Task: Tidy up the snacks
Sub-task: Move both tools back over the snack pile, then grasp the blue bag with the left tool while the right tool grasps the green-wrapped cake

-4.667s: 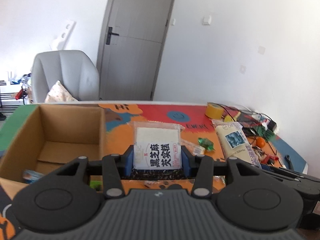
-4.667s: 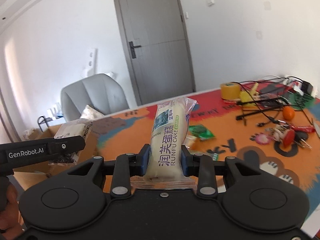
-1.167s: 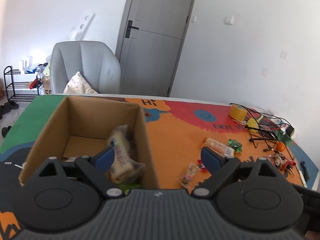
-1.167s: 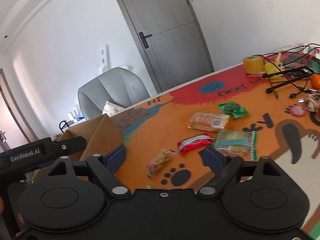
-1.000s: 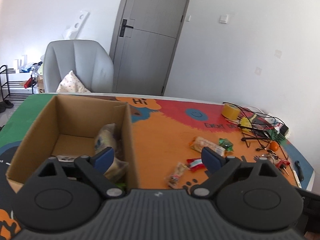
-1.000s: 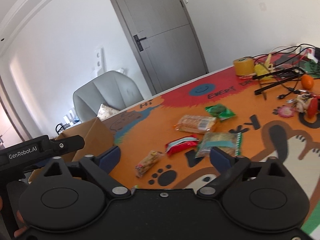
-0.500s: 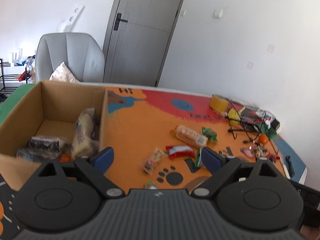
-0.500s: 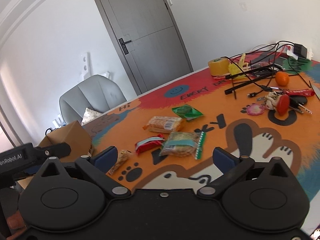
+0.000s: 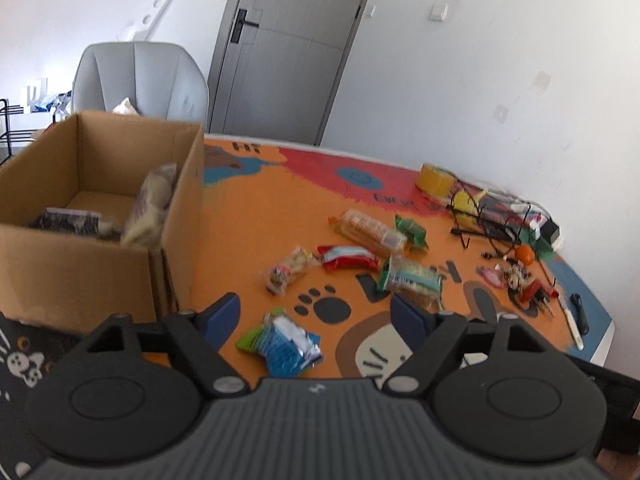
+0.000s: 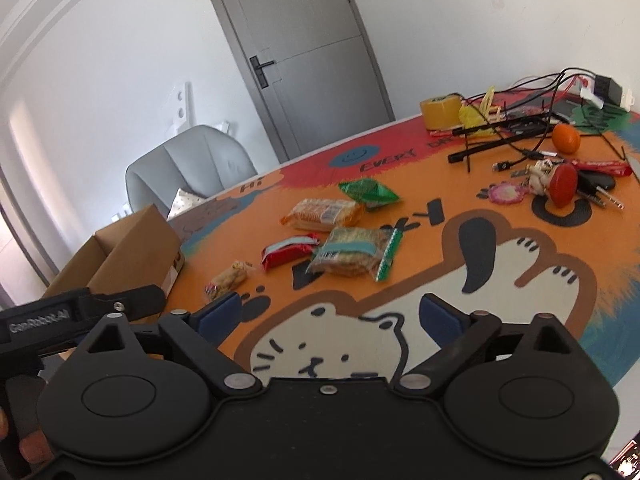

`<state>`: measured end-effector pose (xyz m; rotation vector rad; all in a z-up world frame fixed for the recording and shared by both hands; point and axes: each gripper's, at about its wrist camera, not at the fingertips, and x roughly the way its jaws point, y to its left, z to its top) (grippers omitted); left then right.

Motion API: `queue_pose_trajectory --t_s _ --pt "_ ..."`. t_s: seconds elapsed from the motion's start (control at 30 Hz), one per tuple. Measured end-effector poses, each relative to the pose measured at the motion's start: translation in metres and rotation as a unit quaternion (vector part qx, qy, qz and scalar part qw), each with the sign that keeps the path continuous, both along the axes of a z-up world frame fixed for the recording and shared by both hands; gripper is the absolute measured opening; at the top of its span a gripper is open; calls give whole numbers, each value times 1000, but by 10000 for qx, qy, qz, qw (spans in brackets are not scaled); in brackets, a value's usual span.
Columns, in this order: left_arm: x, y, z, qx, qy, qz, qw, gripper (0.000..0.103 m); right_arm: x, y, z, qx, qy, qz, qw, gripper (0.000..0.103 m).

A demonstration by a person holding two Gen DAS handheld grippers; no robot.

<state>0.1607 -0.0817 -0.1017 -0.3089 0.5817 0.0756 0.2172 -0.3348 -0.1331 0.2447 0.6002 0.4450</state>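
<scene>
A cardboard box stands at the left of the table; a cake bag and a dark sesame packet lie inside. It also shows in the right wrist view. Loose snacks lie on the orange mat: a blue-green packet, a small candy bag, a red packet, a green-edged biscuit pack, an orange cracker pack. My left gripper is open and empty just above the blue-green packet. My right gripper is open and empty, above the mat's cat drawing, short of the biscuit pack.
A yellow tape roll, cables with a power strip, an orange fruit and keys with charms crowd the table's right side. A grey chair stands behind the box. The table edge runs at far right.
Both grippers let go of their snacks into the box earlier. Since then both have swung right, away from the box and toward the loose snacks, still open.
</scene>
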Motion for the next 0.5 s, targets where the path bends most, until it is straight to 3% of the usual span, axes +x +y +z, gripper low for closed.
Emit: queue_pose_trajectory --t_s 0.2,0.5 --pt "10 -2 -16 24 424 -40 9991 63 3 6 -5 -131 149 132 9997 89" --pt "28 -2 -37 30 837 59 9965 62 12 7 -8 -214 290 177 9992 87"
